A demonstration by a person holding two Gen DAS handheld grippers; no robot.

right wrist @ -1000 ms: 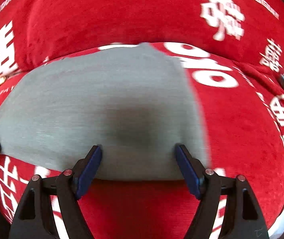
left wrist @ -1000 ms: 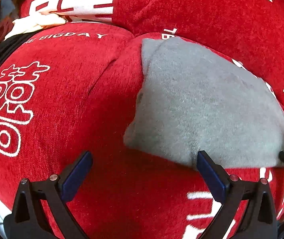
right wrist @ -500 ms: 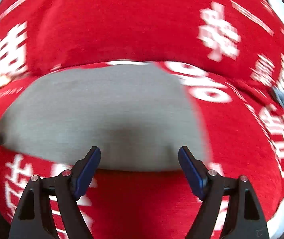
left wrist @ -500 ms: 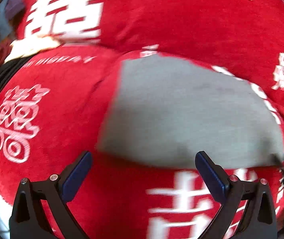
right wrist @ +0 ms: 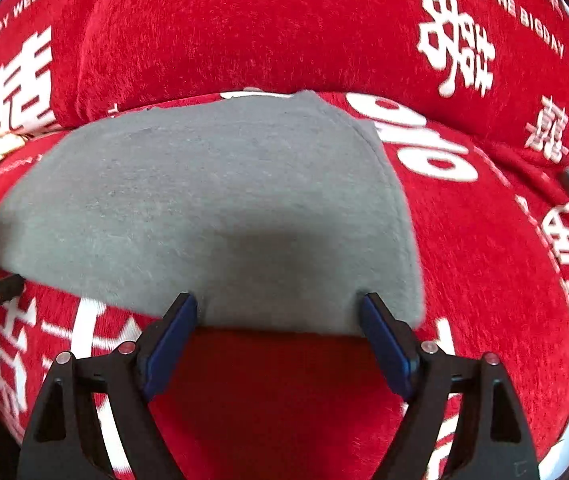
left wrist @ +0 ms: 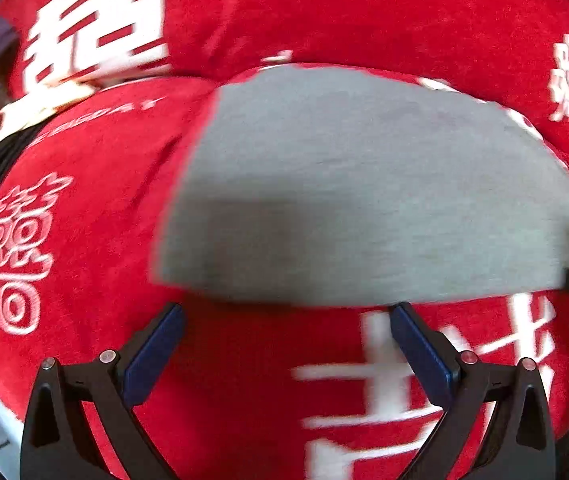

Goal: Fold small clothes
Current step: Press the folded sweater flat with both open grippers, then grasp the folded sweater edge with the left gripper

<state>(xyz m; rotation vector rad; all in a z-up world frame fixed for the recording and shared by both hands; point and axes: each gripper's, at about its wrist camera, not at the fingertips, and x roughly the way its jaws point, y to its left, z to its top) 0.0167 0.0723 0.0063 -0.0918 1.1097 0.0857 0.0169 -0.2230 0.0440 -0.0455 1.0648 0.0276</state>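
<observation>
Left wrist view, left gripper (left wrist: pixel 286 316): released, jaws spread wide, nothing between the blue pads (left wrist: pixel 152 354); pointing steeply down at the red cover.
Right wrist view, right gripper (right wrist: pixel 280 308): released as well, jaws just been opening further; pads empty, tips at the near hem of the cloth, contact not clear.
Right fingertips (right wrist: pixel 182 312): both level with the grey hem, the cloth lying just ahead of them rather than pinched.
Task's thing: grey garment (right wrist: pixel 212 200), flat on the red cushion cover (right wrist: pixel 484 260), already a neat folded slab with a stitched hem down its right side.
Direction from the tongs: straight ahead of both grippers, beyond the tips; near edge just past the left gripper's pads, touching or almost touching the right gripper's.
Long axis: running crosswise, left to right across both views, parallel to the line joining each pair of tips.
Sideways lie: in the left wrist view the grey garment (left wrist: pixel 364 200) reaching further to the right of the tongs than to the left; in the right wrist view mostly to the left, its right corner just outside the right pad.
Nearer hand: right, by the look of the hem at its tips; left a little short of the edge.
Other gripper seen: dark tip at the far right edge of the left view, and at the far left edge of the right view, both at the garment's near corners.
Likely step: hem let go, the next fold or next piece to follow.
Further out: white printed characters (right wrist: pixel 456 40) on the cover; pale and dark cloth (left wrist: pixel 32 108) well off to the left.
</observation>
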